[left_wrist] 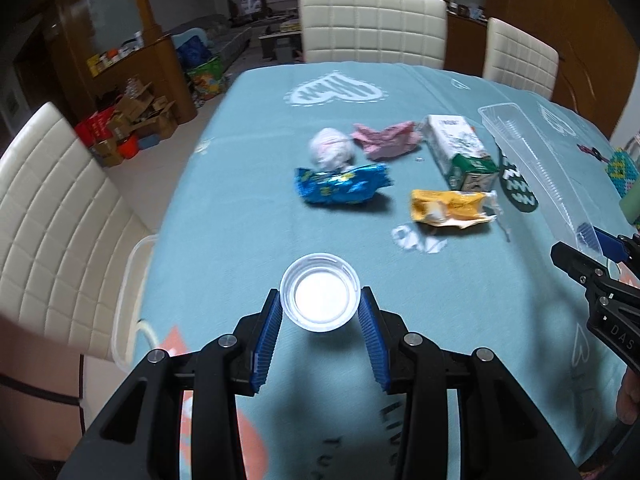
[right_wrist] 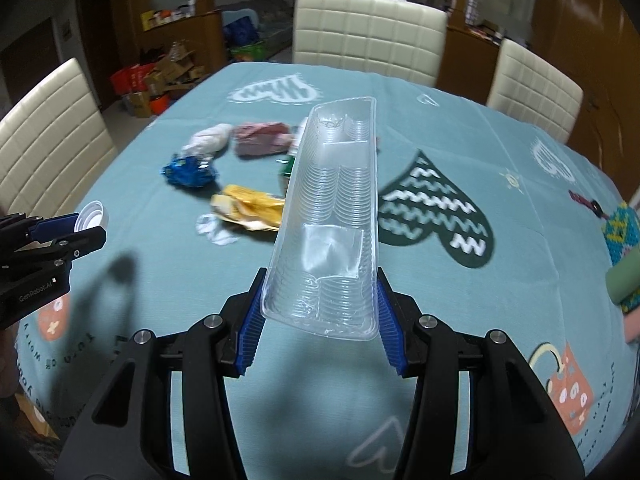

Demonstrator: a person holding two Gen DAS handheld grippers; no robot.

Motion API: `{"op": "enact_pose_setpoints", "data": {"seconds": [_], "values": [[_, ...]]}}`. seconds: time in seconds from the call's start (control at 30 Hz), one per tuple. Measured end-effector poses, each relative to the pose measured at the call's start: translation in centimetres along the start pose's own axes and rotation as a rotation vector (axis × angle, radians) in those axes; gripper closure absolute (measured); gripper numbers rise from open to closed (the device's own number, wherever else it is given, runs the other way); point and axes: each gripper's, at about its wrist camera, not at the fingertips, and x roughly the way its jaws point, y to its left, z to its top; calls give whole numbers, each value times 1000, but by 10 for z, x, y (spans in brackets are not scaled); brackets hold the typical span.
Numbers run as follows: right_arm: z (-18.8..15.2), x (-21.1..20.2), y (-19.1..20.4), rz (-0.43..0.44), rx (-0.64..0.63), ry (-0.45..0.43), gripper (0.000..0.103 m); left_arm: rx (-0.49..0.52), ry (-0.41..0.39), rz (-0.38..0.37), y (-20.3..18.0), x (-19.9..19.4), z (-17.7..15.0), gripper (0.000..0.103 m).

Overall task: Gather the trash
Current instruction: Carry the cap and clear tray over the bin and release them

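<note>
Both hands are carrying trash off the teal tablecloth (left_wrist: 248,128) now. Nearest, the left gripper (left_wrist: 319,312) is pinching a small white plastic lid (left_wrist: 319,293) by its rim, held above the cloth. The right gripper (right_wrist: 320,312) is squeezing the near end of a long clear ribbed plastic tray (right_wrist: 332,216), which is jutting away. Next move, I'd say: finding a bin, none showing. Farther off, yellow wrapper (left_wrist: 448,206), blue wrapper (left_wrist: 340,184), carton (left_wrist: 460,152) and crumpled tissue (left_wrist: 331,152) are waiting.

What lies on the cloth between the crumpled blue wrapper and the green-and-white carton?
In the left wrist view, only bare teal tablecloth separates the blue wrapper from the carton; the yellow wrapper lies nearer the camera.
</note>
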Motion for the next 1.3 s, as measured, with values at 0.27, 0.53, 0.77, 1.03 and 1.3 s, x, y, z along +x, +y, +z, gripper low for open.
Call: {"op": "enact_pose_setpoints", "data": {"seconds": [0.27, 0.53, 0.77, 1.03, 1.3], "values": [[10, -1, 47, 69, -99, -15, 51, -95, -7, 65, 44, -14, -18, 64], [21, -1, 97, 148, -204, -29, 50, -184, -7, 129, 86, -26, -36, 64], [29, -1, 142, 223, -303, -40, 50, -271, -7, 190, 121, -38, -55, 64], [39, -2, 191, 303, -408, -64, 50, -365, -2, 255, 156, -49, -77, 64], [56, -3, 238, 374, -491, -99, 50, -422, -15, 324, 185, -58, -85, 64]]}}
